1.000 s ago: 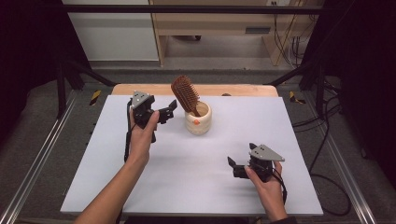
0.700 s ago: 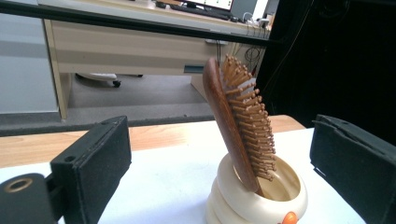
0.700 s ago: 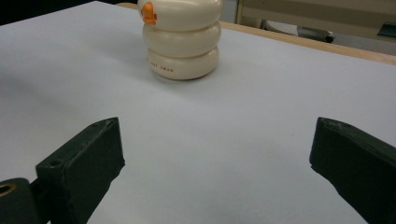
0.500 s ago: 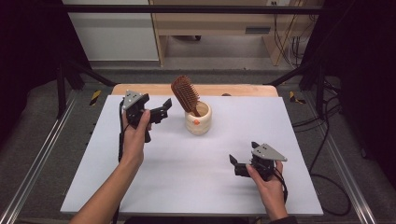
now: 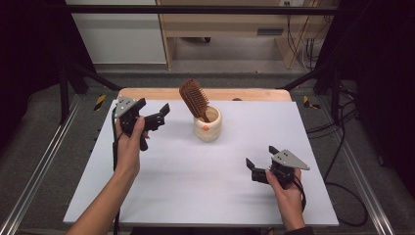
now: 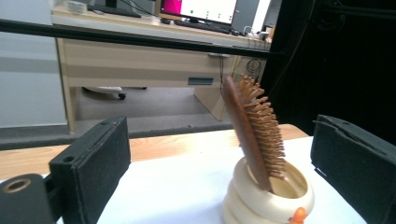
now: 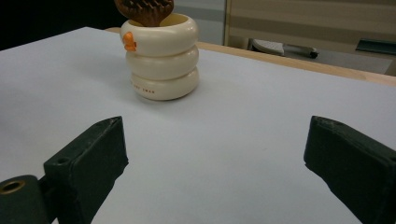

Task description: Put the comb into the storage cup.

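Note:
A cream ribbed cup (image 5: pixel 207 126) stands near the back middle of the white table (image 5: pixel 205 181). A brown wooden hairbrush (image 5: pixel 194 99) leans in it, head up, tilted left. My left gripper (image 5: pixel 163 114) is held up left of the cup, open and empty, its jaws aimed at the brush. In the left gripper view the hairbrush (image 6: pixel 254 128) and cup (image 6: pixel 266 196) sit between the wide jaws, farther off. My right gripper (image 5: pixel 259 164) rests low at the front right, open and empty. Its view shows the cup (image 7: pixel 160 58) ahead to the left with an orange mark.
A wooden strip (image 5: pixel 254 94) runs along the table's far edge. Behind it stands a wooden desk (image 6: pixel 140 60) with monitors. Metal frame rails (image 5: pixel 39 166) flank the table, and cables (image 5: pixel 342 147) lie on the floor at right.
My left gripper has drawn back leftward, away from the cup and brush, staying open. The right gripper has barely moved.

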The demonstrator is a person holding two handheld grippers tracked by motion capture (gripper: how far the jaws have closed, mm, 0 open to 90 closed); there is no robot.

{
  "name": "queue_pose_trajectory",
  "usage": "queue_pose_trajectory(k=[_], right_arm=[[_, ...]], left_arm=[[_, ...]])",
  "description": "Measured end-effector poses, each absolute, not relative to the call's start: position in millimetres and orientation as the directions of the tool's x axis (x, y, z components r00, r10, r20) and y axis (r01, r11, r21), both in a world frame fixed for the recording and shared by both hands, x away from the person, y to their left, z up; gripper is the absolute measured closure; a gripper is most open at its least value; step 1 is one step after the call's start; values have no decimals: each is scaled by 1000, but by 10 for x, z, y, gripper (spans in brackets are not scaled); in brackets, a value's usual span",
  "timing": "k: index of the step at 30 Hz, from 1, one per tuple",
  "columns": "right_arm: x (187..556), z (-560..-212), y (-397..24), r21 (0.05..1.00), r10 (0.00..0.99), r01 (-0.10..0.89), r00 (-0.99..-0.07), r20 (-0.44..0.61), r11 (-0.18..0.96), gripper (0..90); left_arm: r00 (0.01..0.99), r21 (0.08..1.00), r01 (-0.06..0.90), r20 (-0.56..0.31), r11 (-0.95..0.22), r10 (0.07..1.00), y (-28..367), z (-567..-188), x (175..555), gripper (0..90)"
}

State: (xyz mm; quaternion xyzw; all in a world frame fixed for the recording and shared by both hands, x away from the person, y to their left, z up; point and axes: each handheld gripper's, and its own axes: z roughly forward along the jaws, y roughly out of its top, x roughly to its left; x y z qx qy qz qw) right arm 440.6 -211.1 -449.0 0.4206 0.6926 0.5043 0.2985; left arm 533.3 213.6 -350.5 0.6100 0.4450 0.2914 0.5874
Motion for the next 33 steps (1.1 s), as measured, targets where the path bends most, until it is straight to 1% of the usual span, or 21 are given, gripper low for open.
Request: queue_pose_trajectory(k=[9,25,33], right_arm=[[4398,-4496,-2138,953,885,269,-465,2,139,59],[4402,-4511,-2165,953,880,282,-474,43,106,55],[4389,-4504,-2193,954,882,284,-468,52,94,55]], left_arm=[[403,974,195,-183,111,896,2358,-3567,5240,49],[394,984,162,-133,74,909,2644,-3578,5004,44],[404,984,159,-135,76,905,2712,-3583,4943,38]])
